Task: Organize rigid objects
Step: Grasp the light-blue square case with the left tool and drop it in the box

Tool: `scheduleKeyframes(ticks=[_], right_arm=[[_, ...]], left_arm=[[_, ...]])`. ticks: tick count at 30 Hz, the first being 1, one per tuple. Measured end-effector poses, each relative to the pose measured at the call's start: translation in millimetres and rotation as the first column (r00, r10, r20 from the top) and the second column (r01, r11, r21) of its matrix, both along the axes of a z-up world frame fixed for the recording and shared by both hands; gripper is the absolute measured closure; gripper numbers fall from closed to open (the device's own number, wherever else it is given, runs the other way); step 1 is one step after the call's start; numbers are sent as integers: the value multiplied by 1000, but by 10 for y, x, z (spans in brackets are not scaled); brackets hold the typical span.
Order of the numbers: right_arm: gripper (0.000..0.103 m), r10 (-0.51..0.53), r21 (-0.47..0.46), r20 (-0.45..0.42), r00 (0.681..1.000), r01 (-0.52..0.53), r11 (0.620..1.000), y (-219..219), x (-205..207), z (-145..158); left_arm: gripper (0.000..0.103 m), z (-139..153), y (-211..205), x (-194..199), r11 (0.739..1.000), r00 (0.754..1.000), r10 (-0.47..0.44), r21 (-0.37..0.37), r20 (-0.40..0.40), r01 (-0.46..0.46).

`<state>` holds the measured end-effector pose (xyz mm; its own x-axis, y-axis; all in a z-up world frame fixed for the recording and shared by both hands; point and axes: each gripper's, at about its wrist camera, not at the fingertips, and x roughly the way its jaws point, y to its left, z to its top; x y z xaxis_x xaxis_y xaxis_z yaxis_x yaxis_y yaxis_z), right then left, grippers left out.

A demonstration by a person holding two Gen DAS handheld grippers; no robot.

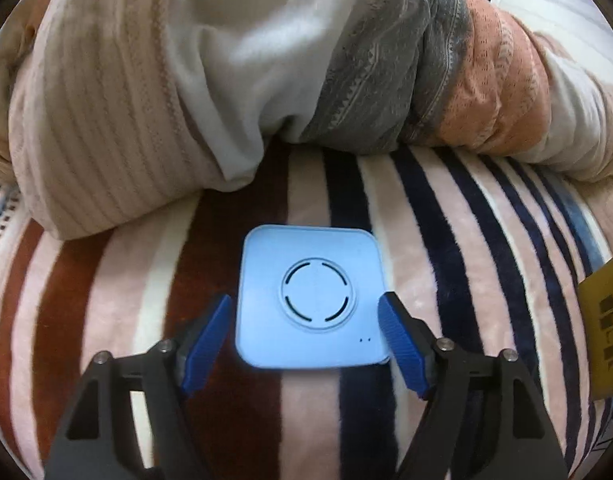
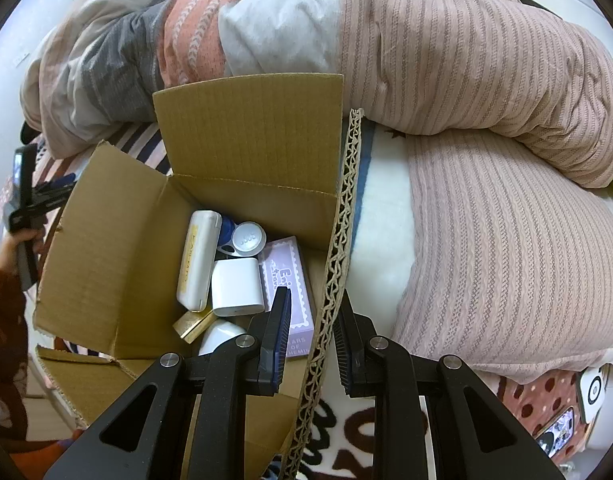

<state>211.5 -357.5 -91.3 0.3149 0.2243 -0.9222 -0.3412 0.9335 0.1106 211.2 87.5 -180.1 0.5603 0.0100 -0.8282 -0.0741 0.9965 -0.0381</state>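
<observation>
A flat light-blue square device (image 1: 310, 300) with a round vent ring lies on the striped blanket (image 1: 106, 300). My left gripper (image 1: 306, 312) is open, its blue pads on either side of the device, not touching it. My right gripper (image 2: 310, 304) is open and straddles the right wall (image 2: 342, 216) of an open cardboard box (image 2: 118, 248). The box holds a cream case (image 2: 198, 260), a white block (image 2: 236, 286), a lilac carton (image 2: 290, 280), a grey cap (image 2: 248, 238) and a gold item (image 2: 192, 324).
A bunched duvet (image 1: 266, 60) lies behind the blue device. A box flap (image 1: 606, 320) shows at the right edge of the left wrist view. A pink ribbed duvet (image 2: 486, 160) lies right of the box. The left gripper and hand (image 2: 24, 216) show at the far left.
</observation>
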Motion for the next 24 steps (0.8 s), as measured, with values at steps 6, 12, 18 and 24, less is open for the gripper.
scheduleKeyframes(ticks=[6,12,18,24], right_arm=[[86,-1,6,-2,1000,1,1000,-12,5,-9],[86,-2,9,-1,1000,2,1000,-16,5,-10],[86,-3,15,2,1000,3,1000,-28,-11,-2],[86,-3,15,3,1000,3,1000,-22,-17,3]], left_arm=[[28,-48,-61,87,1000,1000,6,-6,-17,-6],[20,-67,-183,138,1000,999,-4,23,-34,5],[22,-178,-428,223,992,999,4,123,-50,2],[22,-7,-657,186,994,1000,-31,107,7,30]])
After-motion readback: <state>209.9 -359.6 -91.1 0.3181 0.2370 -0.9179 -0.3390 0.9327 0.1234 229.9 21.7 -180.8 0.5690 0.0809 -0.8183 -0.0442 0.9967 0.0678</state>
